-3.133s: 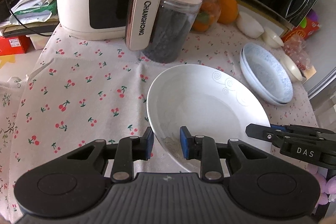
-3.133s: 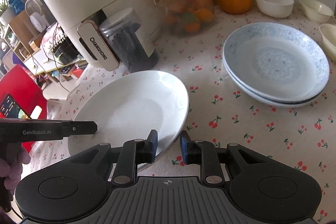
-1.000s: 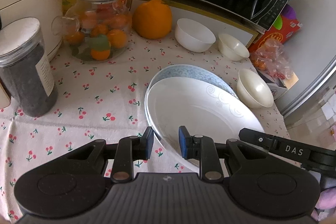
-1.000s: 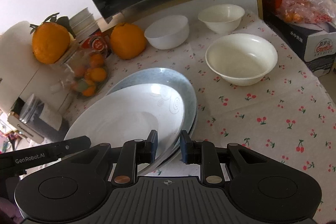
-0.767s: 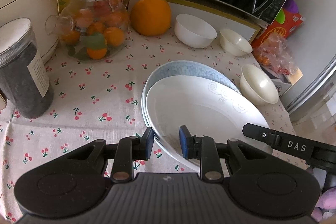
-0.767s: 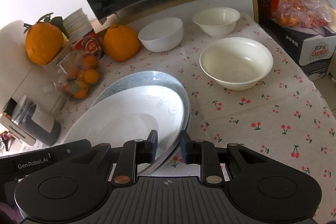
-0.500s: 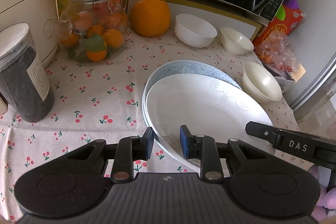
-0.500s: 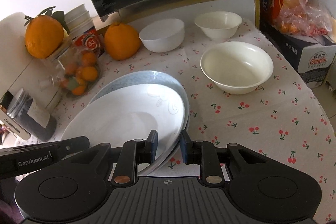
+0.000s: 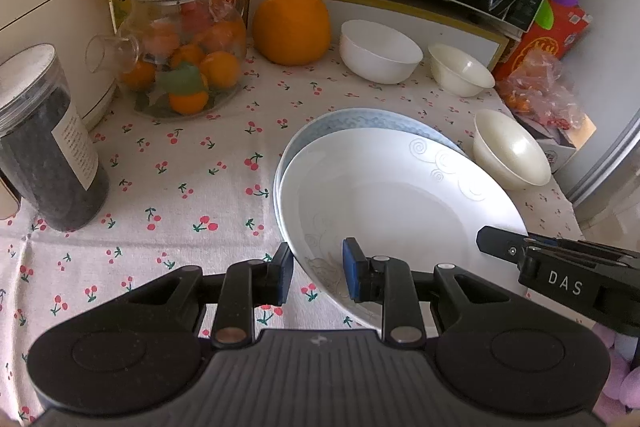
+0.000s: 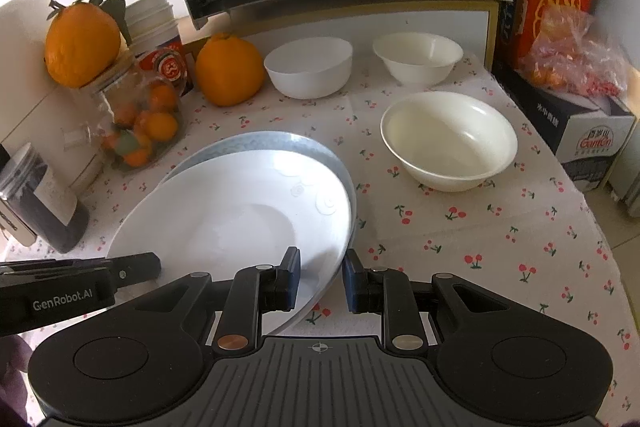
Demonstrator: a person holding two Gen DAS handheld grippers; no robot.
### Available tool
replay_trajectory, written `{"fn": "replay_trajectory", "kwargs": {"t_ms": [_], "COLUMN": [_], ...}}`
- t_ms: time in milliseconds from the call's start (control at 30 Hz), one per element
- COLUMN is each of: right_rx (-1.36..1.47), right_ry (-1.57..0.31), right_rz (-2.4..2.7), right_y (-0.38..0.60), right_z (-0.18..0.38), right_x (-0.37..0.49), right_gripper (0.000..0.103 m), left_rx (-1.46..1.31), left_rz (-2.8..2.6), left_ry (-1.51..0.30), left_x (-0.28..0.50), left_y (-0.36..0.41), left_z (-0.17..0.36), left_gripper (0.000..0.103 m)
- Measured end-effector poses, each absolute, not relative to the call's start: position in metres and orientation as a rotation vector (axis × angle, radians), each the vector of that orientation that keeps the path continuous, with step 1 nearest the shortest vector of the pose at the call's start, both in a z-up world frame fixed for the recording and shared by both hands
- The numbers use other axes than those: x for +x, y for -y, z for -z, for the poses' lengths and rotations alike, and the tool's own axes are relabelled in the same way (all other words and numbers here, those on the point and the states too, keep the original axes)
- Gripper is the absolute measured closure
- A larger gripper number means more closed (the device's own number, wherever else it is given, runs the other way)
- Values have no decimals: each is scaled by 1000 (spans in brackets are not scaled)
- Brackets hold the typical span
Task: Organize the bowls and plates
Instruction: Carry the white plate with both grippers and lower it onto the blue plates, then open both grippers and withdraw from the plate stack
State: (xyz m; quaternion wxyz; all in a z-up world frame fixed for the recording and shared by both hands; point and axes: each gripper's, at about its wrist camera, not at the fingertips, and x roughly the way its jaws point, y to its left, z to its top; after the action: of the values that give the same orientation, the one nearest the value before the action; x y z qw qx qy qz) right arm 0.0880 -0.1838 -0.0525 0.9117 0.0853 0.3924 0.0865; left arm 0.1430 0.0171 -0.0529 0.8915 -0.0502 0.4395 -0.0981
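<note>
Both grippers pinch the white plate point(image 9: 400, 195) by opposite rims, the left gripper point(image 9: 316, 269) on its near-left edge and the right gripper point(image 10: 320, 279) on its near-right edge, likely to keep so wide a dish level. It sits just ahead of them, over the blue-patterned plates point(image 9: 360, 121) on the table point(image 9: 180, 187). Three seconds ago it was by the dark jar point(image 9: 44, 147); now it has crossed and lies nearly seated on the stack.

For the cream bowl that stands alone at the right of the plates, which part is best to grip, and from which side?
Probably the rim of the cream bowl: it stands upright and open, with a thin flared wall. Come from above on the near side, one finger inside and one outside; that edge faces bare tablecloth, while the plate stack lies close on its left.
</note>
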Motion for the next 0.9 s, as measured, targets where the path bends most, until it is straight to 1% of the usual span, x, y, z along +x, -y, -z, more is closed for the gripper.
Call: {"fn": "replay_trajectory", "kwargs": {"t_ms": [400,533,900], "right_rx": [96,32,53], "right_ry": [-793,-783,-792], "right_rz": [-141,-134,-141], "right_y": [172,166,169], "right_z": [53,55,55], "right_x": [91,89,91], "right_gripper": [80,82,82], "left_rx": [-59,-52,-70], "left_rz": [130,113,114], "left_ry": [-873,-873,-880], "left_x": [146,146,148], "left_y": [-9,-8,-9], "left_z": [56,59,59], "left_gripper": [79,80,80]}}
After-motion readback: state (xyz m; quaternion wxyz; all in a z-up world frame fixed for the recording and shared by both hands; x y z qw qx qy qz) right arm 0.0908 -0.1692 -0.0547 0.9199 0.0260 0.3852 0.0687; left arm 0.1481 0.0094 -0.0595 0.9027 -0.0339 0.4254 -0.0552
